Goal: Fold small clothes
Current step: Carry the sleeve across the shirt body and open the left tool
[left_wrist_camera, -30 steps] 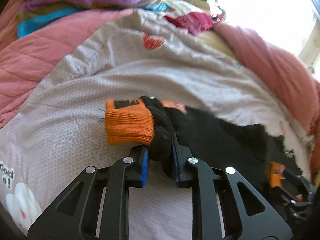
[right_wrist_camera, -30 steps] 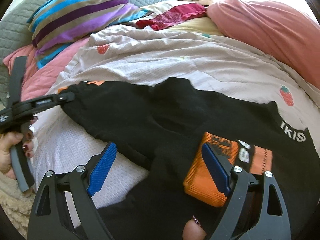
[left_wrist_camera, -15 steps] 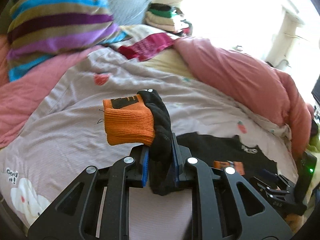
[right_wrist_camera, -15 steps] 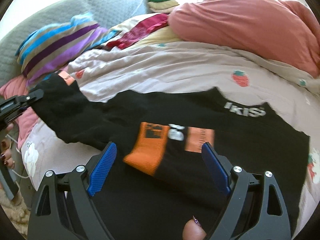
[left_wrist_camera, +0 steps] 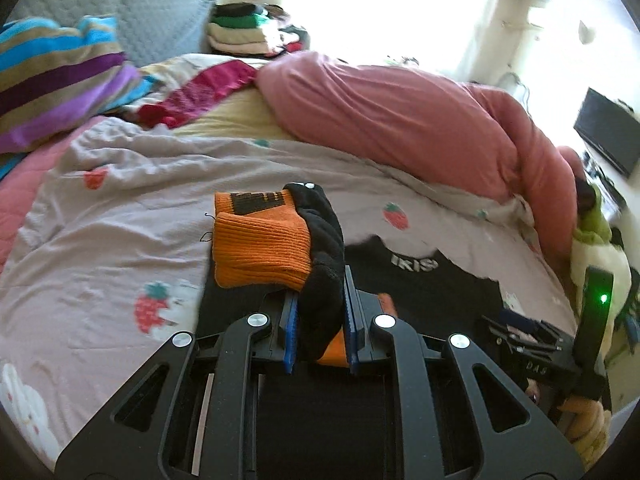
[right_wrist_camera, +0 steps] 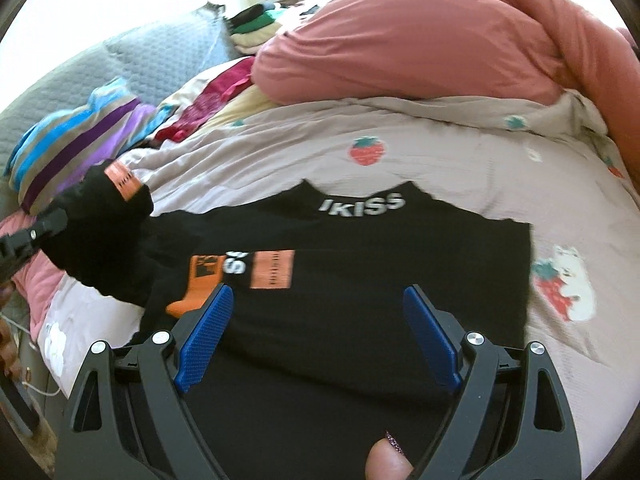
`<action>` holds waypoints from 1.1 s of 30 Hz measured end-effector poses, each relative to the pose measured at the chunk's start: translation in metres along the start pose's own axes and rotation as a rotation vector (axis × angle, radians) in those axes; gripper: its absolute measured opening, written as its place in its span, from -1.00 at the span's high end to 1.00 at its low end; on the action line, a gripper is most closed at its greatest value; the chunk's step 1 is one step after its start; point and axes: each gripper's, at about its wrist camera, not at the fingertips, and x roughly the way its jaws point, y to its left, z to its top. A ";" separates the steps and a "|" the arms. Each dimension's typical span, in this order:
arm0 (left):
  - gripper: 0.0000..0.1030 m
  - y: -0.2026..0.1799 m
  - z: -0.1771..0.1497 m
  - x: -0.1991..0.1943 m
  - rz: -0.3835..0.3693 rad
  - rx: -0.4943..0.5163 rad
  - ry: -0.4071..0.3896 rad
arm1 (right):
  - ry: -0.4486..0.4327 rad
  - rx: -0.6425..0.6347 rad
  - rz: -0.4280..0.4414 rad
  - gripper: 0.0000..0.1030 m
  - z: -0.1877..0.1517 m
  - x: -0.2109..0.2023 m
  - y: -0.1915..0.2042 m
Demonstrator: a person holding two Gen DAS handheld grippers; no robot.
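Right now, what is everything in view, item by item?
Sweater: one, black with orange cuffs, flat on the bedsheet.
Sleeve: one, orange-cuffed, lifted over the sweater.
Bedsheet: one, pale, strawberry print.
Duvet: one, pink, bunched behind.
Striped pillow: one, at far left.
Folded clothes stack: one, at the headboard.
Left tool: shut on the sleeve.
Right tool: open, over the sweater.

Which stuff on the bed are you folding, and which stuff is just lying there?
Being folded:
black top
its orange-cuffed sleeve, pinched in the left gripper

Just lying there:
striped pillow
pink duvet
strawberry blanket
stacked clothes
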 end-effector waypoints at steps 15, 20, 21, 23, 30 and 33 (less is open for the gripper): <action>0.59 -0.097 -0.047 0.074 -0.094 0.188 0.175 | -0.002 0.156 -0.098 -0.67 -0.015 -0.019 -0.079; -0.10 -0.124 -0.071 0.082 -0.169 0.287 0.239 | -0.016 0.202 -0.114 -0.67 -0.017 -0.026 -0.097; -0.14 -0.126 -0.074 0.080 -0.177 0.301 0.242 | -0.016 0.208 -0.113 -0.67 -0.017 -0.027 -0.099; -0.20 -0.124 -0.079 0.073 -0.184 0.306 0.244 | -0.011 0.213 -0.108 -0.67 -0.018 -0.025 -0.099; -0.32 -0.079 -0.071 0.052 -0.053 0.240 0.190 | 0.080 0.146 -0.025 -0.67 -0.030 -0.002 -0.073; -0.32 -0.054 -0.061 0.049 0.015 0.193 0.170 | 0.131 0.088 -0.004 -0.66 -0.036 0.013 -0.054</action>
